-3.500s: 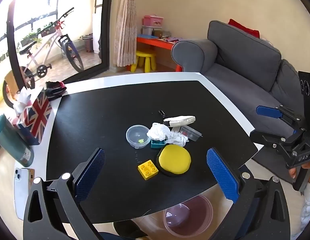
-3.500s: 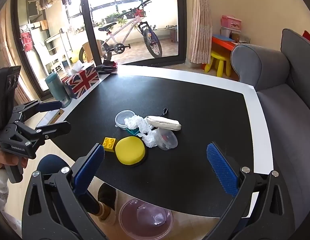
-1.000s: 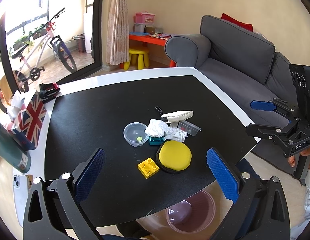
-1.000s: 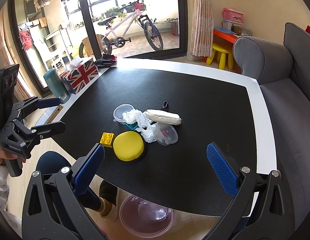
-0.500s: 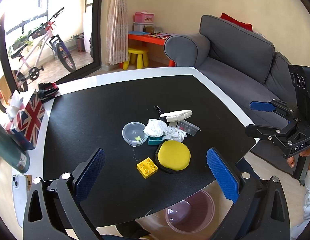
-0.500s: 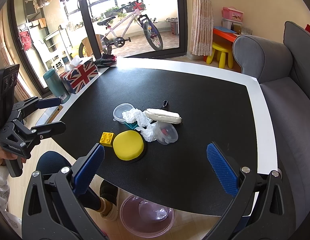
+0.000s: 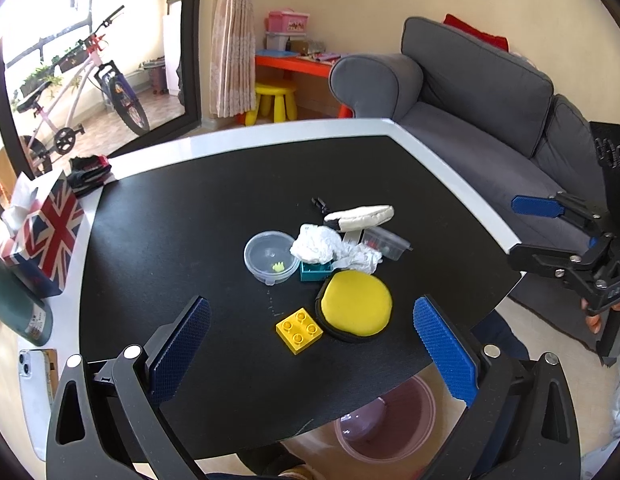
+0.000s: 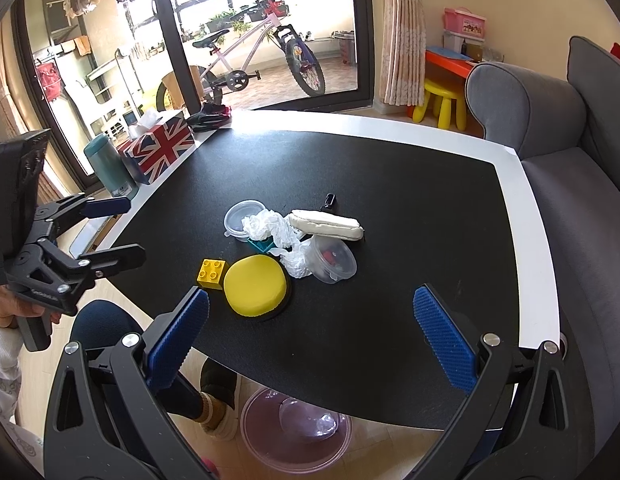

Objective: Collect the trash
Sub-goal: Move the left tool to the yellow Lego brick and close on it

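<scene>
Two hand-held grippers hover over the near edge of the black surface (image 7: 157, 240), both spread wide and pinching nothing. Going left to right: the left hand-held gripper (image 7: 310, 344) faces the cluster in the middle, where a clear lidded tub (image 7: 269, 257) sits beside a yellow brick (image 7: 298, 330). Next come the crumpled white wrappers (image 7: 322, 246), which look like the trash to collect, lying against a teal block (image 7: 316, 271) and a yellow round pouch (image 7: 357, 307). Further right sit a white roll (image 7: 360, 216) and the right hand-held gripper (image 8: 310, 328). A pink bin (image 8: 297, 428) on the floor already holds some clear scraps, yet the wrappers are untouched, so most work remains.
</scene>
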{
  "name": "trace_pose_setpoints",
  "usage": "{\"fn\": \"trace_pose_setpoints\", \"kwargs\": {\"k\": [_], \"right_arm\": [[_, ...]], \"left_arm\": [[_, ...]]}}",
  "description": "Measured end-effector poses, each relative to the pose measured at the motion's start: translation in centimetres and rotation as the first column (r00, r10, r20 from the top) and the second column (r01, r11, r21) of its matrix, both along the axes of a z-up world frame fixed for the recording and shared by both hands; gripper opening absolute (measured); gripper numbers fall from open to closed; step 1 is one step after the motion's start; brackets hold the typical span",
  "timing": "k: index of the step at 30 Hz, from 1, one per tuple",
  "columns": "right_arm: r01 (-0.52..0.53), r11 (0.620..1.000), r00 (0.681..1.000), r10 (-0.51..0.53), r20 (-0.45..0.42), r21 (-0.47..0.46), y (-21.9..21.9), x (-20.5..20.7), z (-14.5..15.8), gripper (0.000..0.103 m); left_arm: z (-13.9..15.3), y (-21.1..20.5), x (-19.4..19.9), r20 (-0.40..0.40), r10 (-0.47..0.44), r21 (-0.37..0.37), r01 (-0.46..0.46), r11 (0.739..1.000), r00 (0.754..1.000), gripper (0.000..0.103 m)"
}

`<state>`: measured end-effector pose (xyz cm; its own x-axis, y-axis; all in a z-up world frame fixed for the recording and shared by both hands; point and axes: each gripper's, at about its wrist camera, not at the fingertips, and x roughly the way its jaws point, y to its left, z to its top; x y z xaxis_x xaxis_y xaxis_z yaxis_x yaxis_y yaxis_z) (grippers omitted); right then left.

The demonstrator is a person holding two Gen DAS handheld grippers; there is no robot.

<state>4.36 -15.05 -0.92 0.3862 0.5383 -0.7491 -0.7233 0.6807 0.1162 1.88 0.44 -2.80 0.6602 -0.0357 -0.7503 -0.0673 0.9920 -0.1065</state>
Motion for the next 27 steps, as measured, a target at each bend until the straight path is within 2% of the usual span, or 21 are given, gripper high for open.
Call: {"fn": "trace_pose_setpoints", "kwargs": {"k": [13,27], "right_arm": [[-0.001,1.0,1.0,0.001,-0.016,-0.009,0.4,0.1,-0.6,0.1],[0.002,1.0,0.999,-0.002,-0.035,-0.013,0.5,0.6,-1.1,0.1]], "left_arm": [[-5.1,1.5,2.8,-0.162,-0.012,0.029,0.017,0.999,0.987,0.097],[-9.2,1.3,4.6,-0.257,-0.07,0.044,0.084,0.995,0.964,0.097]]}}
